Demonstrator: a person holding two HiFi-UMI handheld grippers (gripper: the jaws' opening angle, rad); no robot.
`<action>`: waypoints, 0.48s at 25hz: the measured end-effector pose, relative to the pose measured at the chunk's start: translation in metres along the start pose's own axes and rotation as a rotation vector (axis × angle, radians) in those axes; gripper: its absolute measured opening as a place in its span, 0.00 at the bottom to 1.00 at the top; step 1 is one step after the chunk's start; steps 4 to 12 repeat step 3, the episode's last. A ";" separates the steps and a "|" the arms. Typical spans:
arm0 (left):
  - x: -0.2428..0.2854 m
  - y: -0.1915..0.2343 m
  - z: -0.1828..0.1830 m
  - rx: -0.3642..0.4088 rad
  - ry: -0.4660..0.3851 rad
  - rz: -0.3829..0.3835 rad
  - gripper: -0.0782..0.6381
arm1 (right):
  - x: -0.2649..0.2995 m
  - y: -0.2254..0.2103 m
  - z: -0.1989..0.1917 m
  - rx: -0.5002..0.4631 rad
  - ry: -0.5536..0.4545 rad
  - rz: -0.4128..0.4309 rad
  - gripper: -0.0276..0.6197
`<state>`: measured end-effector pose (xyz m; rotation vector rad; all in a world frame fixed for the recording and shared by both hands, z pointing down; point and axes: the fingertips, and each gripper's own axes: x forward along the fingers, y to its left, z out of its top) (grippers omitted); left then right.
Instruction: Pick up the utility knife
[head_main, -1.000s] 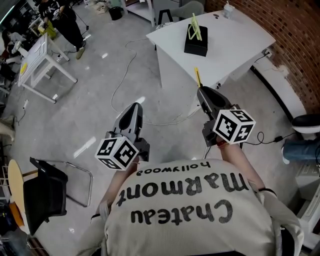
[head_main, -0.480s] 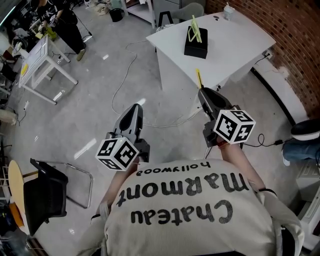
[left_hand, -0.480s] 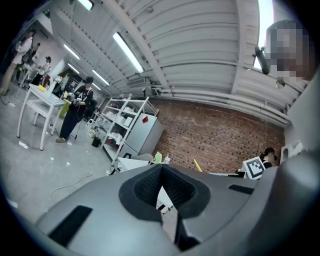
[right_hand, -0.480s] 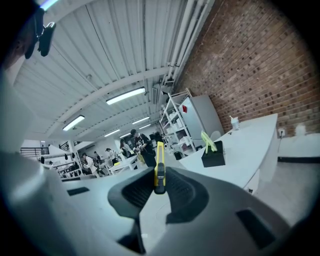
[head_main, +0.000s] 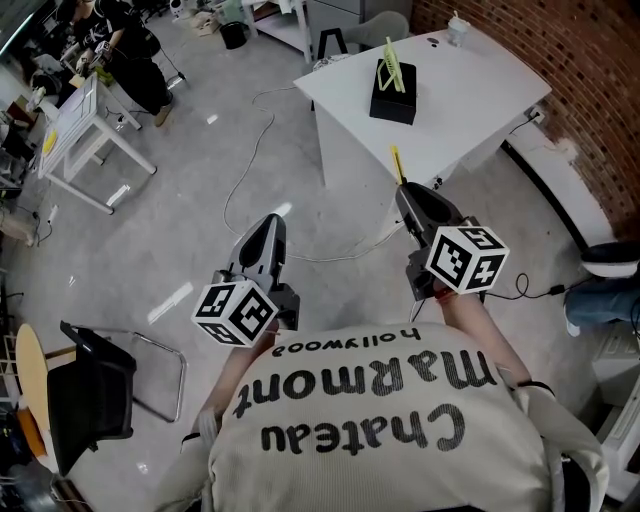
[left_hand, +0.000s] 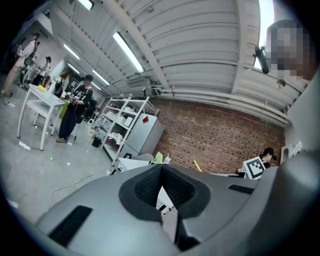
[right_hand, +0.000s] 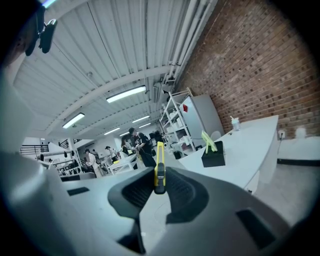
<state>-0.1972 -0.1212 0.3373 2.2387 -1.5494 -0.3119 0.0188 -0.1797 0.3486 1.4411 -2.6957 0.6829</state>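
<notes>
Jaws of the right gripper (right_hand: 159, 176) are clamped on the yellow utility knife (right_hand: 159, 159), pads pressing its flat sides, its slim body standing out past the tips; seen from above, the knife pokes out ahead of that gripper, held up in the air against the near side of the white bench (head_main: 480, 100) and resting on nothing; the left gripper (left_hand: 162, 166) has its jaws closed tip to tip with nothing between them, only a small gap further back; both grippers are held out side by side in front of a person in a lettered sweater (head_main: 380, 420); on the bench sits a black box (head_main: 393, 95) with a pale green thing (head_main: 392, 55) standing out of its top, and a cup (head_main: 457, 22) near the far corner by the brick wall (head_main: 590, 80); a cable (head_main: 245, 150) trails across the grey floor (head_main: 150, 250); a black chair (head_main: 90, 390) stands off to the person's left.
</notes>
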 end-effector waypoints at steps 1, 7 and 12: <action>0.000 0.001 -0.001 -0.001 0.000 0.001 0.11 | 0.000 0.000 -0.001 0.000 0.001 -0.002 0.15; -0.001 0.002 -0.002 -0.003 0.000 0.003 0.11 | -0.001 -0.001 -0.003 0.002 0.003 -0.007 0.15; -0.001 0.002 -0.002 -0.003 0.000 0.003 0.11 | -0.001 -0.001 -0.003 0.002 0.003 -0.007 0.15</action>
